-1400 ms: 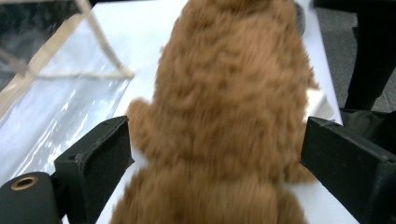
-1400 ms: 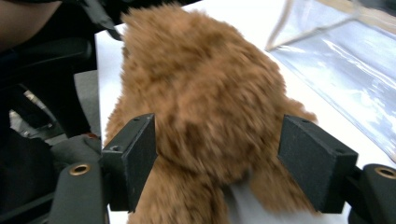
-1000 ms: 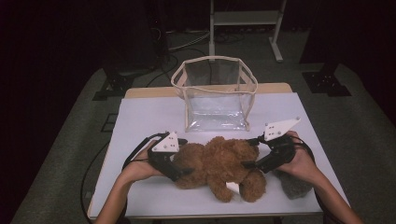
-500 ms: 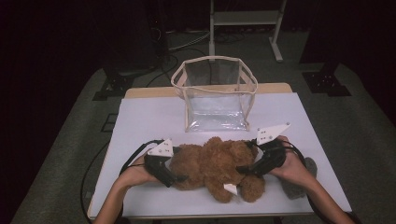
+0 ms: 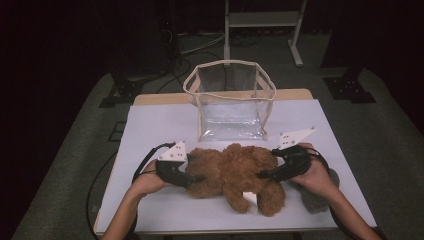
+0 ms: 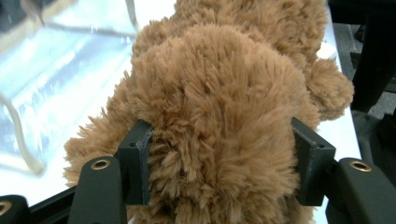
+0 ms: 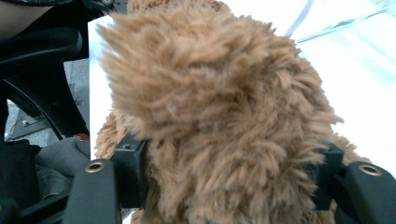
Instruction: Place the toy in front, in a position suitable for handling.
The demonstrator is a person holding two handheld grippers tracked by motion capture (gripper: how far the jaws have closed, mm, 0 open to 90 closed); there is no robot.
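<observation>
Now both tools are biting into the brown teddy bear [image 5: 235, 172], which lies on its side across the near half of the white table [image 5: 160, 125], just in front of the clear open-topped bag [image 5: 231, 102]. The left tool [image 5: 196, 178] has just been closing, and its pads [image 6: 137, 170] press deep into one plush end; the right tool [image 5: 264, 174] has been closing too, fur bulging between its jaws. So this looks like the grasp step, taken from both ends. Next, I'd say, comes a level two-handed lift, up over the bag's rim and away from the person. Both forearms come in low from the near edge, wrists nearly flat, tools pointing inward at each other. A grey cloth [image 5: 317, 197] lies under the right hand.
</observation>
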